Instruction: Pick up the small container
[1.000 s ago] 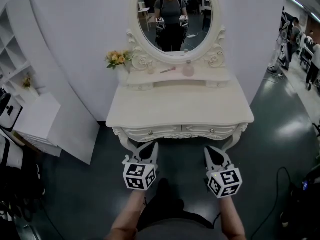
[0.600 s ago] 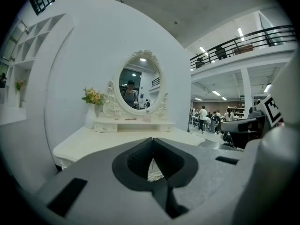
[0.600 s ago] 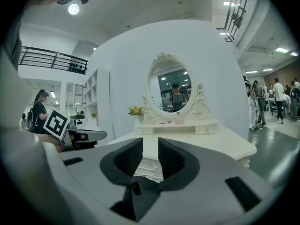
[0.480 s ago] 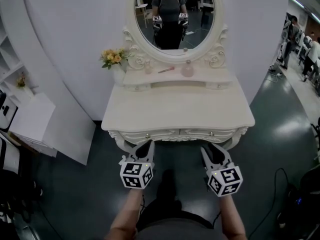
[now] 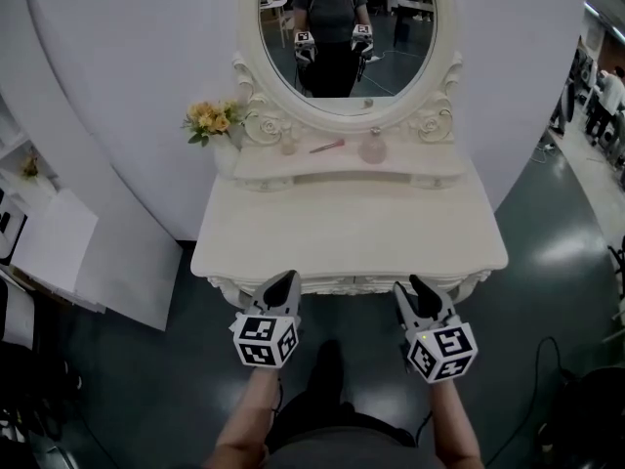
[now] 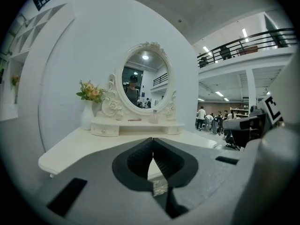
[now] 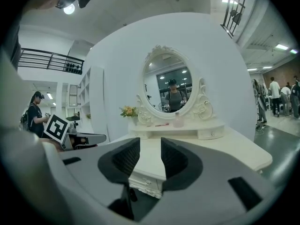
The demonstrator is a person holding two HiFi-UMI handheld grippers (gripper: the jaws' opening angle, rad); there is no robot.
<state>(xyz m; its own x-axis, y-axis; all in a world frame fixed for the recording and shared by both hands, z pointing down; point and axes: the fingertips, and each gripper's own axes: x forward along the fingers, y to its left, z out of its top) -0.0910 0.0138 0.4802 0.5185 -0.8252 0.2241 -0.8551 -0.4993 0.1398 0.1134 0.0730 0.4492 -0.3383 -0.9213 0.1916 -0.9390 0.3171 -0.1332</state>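
Observation:
A small pale pink container with a round stopper stands on the raised back shelf of a white dressing table, under the oval mirror. It also shows far off as the container and the container. A tiny jar and a pink stick lie left of it. My left gripper hovers at the table's front edge, jaws shut and empty; its own view shows the left gripper closed. My right gripper is beside it; the right gripper is opening, nothing between the jaws.
A white vase of yellow flowers stands at the shelf's left end. The mirror reflects the person with both grippers. White shelving stands to the left. People stand far right on the dark floor.
Both grippers and the head view have come closer to the table, tips now over its front edge. The right jaws have parted; the left stay shut.

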